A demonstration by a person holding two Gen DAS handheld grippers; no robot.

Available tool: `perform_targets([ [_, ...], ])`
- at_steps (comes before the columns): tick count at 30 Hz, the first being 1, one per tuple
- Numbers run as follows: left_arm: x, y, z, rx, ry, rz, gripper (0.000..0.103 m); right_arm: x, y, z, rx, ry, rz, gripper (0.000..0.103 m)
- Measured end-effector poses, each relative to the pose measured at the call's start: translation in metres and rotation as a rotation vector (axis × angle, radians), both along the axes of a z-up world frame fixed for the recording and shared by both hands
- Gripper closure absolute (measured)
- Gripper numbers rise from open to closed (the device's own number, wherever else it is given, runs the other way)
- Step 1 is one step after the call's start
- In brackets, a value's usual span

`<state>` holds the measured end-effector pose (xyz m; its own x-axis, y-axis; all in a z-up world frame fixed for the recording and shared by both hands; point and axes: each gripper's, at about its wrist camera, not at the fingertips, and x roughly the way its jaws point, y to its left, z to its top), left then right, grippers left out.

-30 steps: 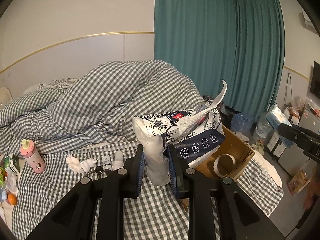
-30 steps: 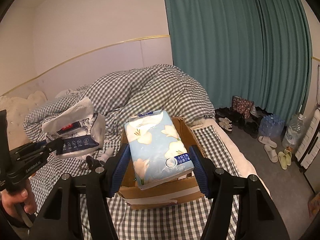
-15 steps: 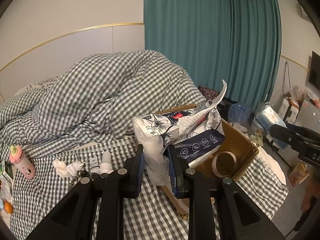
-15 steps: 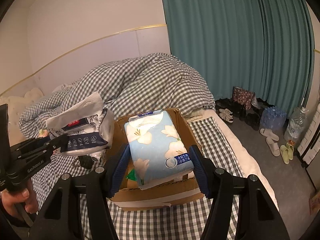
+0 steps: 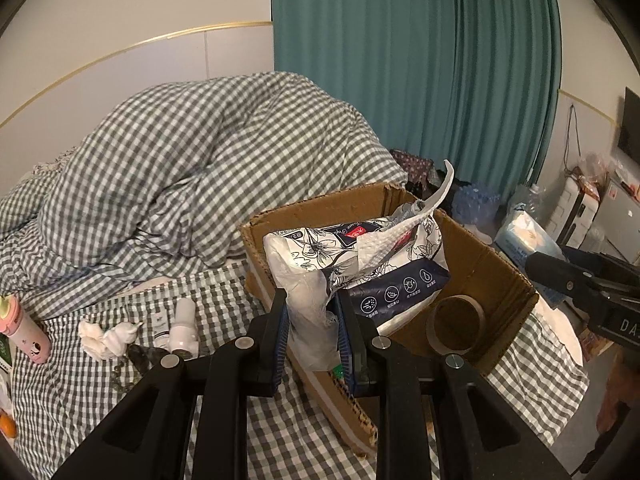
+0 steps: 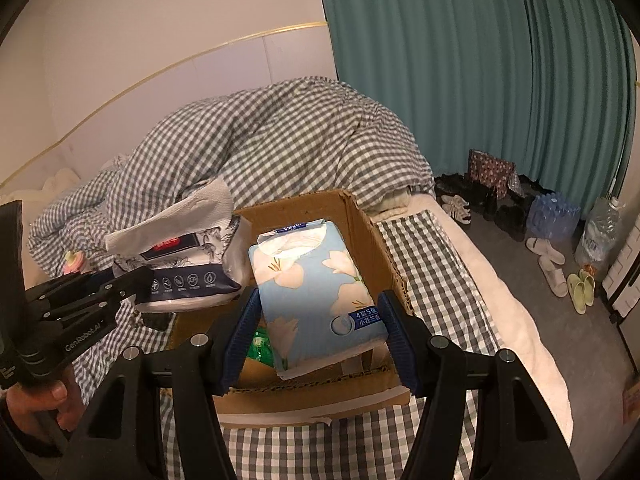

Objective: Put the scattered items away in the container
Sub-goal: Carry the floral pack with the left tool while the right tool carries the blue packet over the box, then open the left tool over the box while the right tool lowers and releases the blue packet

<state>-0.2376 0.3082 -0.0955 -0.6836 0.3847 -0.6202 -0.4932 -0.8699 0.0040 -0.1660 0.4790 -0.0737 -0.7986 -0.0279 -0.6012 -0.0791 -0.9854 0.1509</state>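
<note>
The left gripper is clamping a floral black-and-white tissue pack over the open brown cardboard box on the bed. The right gripper is squeezing a light-blue flowered tissue pack above that box

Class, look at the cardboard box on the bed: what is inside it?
Inside the cardboard box lie a roll of tape and something green. The two tissue packs, both held by grippers, cover the rest of the floor.
</note>
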Motion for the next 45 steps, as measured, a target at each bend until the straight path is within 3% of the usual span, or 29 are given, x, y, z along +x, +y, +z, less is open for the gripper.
perform_targets([
  [12, -0.026, 0.019, -0.023, -0.014, -0.027, -0.002, 0.078, -0.025, 0.008, -0.021, -0.009, -0.037, 0.000, 0.043],
  [15, -0.029, 0.020, -0.026, -0.018, -0.023, 0.006, 0.060, -0.031, 0.009, -0.025, -0.011, -0.046, 0.001, 0.043],
  [16, -0.030, 0.018, -0.026, -0.010, -0.012, 0.013, 0.047, -0.033, 0.009, -0.027, -0.013, -0.050, 0.001, 0.043],
  [20, -0.031, 0.011, -0.020, 0.038, 0.009, 0.017, 0.039, -0.037, 0.008, -0.035, -0.026, -0.061, 0.005, 0.043],
  [32, -0.033, -0.003, -0.013, 0.047, 0.013, 0.047, 0.038, -0.044, 0.000, -0.037, 0.007, -0.069, -0.002, 0.041],
  [45, -0.010, -0.039, 0.019, 0.097, 0.065, 0.081, 0.029, -0.021, -0.021, -0.003, 0.027, 0.009, 0.003, 0.032],
])
